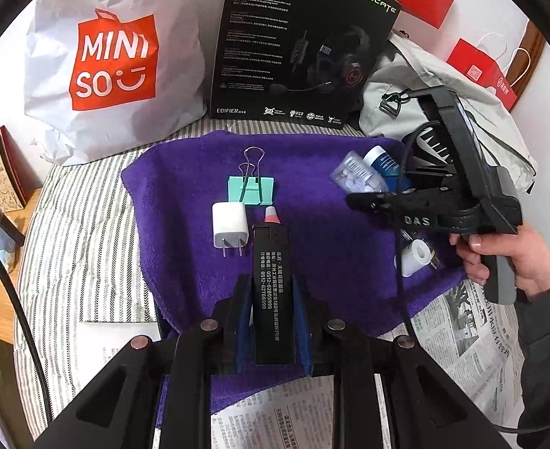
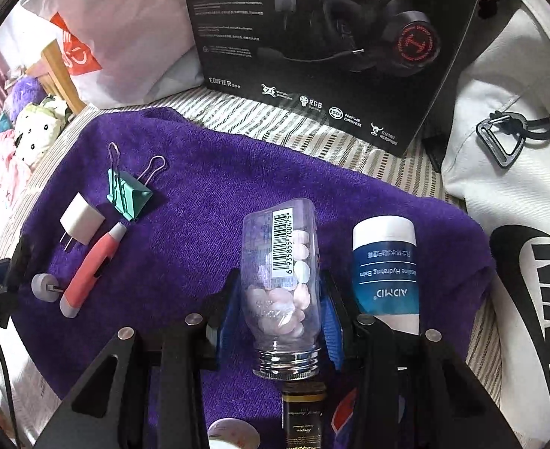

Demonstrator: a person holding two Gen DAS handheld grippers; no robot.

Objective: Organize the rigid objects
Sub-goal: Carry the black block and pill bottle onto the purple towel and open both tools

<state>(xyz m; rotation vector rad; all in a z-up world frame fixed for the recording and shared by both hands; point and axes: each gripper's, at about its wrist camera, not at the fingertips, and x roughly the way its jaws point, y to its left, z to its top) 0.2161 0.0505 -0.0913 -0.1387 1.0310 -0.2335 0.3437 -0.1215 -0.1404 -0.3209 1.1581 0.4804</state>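
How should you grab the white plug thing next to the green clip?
Grip the charger across its flat side faces, coming from above. It lies flat on the towel, prongs toward the left gripper; keep clear of the clip beside it.

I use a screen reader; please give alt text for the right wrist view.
The right gripper is shut on a clear bottle of pale tablets over a purple towel. A blue balm tube lies beside it, and a white charger and green binder clip farther left.
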